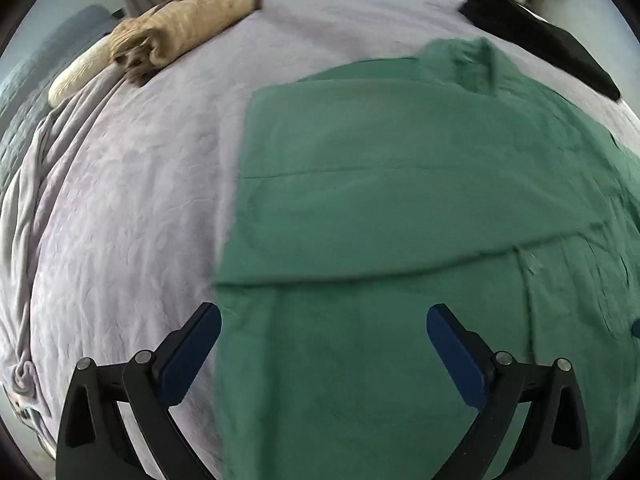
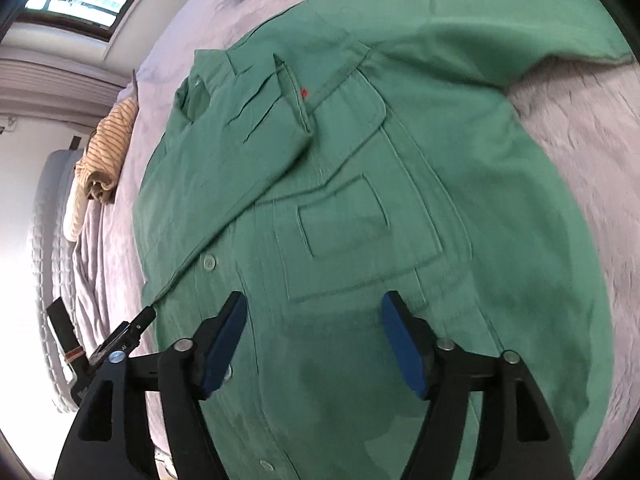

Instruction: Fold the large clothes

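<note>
A large green button-up shirt (image 1: pixel 400 208) lies spread on a bed. Its left side is folded inward over the body, giving a straight left edge. In the right wrist view the shirt (image 2: pixel 360 216) shows its collar, a chest pocket, buttons and a sleeve folded across the front. My left gripper (image 1: pixel 324 320) is open and empty, hovering over the shirt's lower left edge. My right gripper (image 2: pixel 314 308) is open and empty above the shirt's button placket, below the pocket.
The bed has a wrinkled lilac sheet (image 1: pixel 132 200). A rolled tan striped garment (image 1: pixel 180 28) lies at the far left by a pillow (image 1: pixel 76 76). A black garment (image 1: pixel 536 36) lies at the far right. The other gripper (image 2: pixel 120 340) shows at the bed's left edge.
</note>
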{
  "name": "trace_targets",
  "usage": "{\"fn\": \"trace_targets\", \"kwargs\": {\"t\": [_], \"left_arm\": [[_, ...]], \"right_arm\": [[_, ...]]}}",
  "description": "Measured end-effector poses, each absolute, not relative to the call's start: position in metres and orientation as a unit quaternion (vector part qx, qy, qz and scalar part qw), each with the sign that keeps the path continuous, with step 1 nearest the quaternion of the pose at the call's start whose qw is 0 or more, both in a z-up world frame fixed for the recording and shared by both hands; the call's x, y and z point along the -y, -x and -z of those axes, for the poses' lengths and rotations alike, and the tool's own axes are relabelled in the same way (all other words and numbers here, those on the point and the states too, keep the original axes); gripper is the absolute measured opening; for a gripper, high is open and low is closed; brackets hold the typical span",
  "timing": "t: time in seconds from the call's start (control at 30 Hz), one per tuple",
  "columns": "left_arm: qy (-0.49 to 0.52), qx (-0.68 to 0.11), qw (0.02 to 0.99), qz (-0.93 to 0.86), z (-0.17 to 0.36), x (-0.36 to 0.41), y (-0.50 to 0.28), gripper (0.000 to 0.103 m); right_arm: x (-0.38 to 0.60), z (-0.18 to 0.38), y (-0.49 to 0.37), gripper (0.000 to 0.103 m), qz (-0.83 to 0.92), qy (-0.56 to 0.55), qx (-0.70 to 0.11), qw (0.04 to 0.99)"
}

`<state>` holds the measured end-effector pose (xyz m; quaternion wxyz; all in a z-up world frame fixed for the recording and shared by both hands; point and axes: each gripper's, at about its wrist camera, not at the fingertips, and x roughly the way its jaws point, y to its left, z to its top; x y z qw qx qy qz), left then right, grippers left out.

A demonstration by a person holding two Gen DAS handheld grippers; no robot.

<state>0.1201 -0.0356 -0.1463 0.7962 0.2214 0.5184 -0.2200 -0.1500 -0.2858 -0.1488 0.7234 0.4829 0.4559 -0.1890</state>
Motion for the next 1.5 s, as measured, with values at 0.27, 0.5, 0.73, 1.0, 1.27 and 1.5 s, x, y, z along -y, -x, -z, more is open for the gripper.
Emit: {"fn": "trace_targets", "kwargs": {"t": [0.27, 0.5, 0.73, 1.0, 1.27, 1.5], "left_arm": [[-0.235, -0.546, 0.771, 0.231, 0.154, 0.072, -0.079, 0.103], [-0.253, -0.560, 0.750, 0.244, 0.160, 0.113, -0.053, 0.103], [-0.263, -0.567, 0.732, 0.272, 0.162, 0.154, -0.025, 0.103], [-0.292, -0.550, 0.731, 0.279, 0.161, 0.190, 0.011, 0.103], [-0.274, -0.547, 0.729, 0.308, 0.149, 0.221, 0.032, 0.103], [-0.266, -0.542, 0.725, 0.331, 0.140, 0.246, 0.039, 0.103]], "right_arm": [[0.291, 0.148, 0.166, 0.085, 0.177, -0.481, -0.450, 0.732], [0.314, 0.145, 0.189, 0.088, 0.172, -0.495, -0.430, 0.735], [0.338, 0.147, 0.213, 0.089, 0.171, -0.510, -0.417, 0.732], [0.361, 0.150, 0.228, 0.103, 0.155, -0.530, -0.396, 0.733], [0.404, 0.140, 0.261, 0.103, 0.174, -0.544, -0.361, 0.737], [0.481, 0.124, 0.319, 0.103, 0.249, -0.564, -0.288, 0.733]]}}
